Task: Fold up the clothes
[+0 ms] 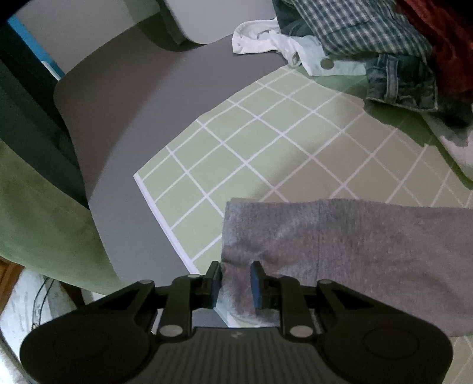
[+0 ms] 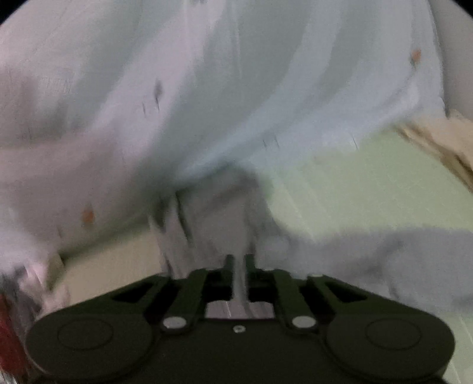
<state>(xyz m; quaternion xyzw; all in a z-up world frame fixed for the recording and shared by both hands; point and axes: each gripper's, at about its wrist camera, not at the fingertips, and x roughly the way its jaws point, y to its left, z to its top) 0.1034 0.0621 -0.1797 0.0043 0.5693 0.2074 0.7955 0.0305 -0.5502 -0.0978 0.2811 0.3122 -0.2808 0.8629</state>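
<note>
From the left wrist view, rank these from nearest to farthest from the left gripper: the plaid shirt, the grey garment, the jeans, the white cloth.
1. Grey garment: between the jaws of the left gripper.
2. Jeans: far right, on the green mat.
3 and 4. Plaid shirt, top right, and white cloth, top centre: too close to call.

No readable text, label, brand or number is showing in either view. A small pale mark is sitting on the ribbed body of the left gripper, at about 6 o'clock in the left wrist view; it may be a logo, but it is too small to read.
</note>
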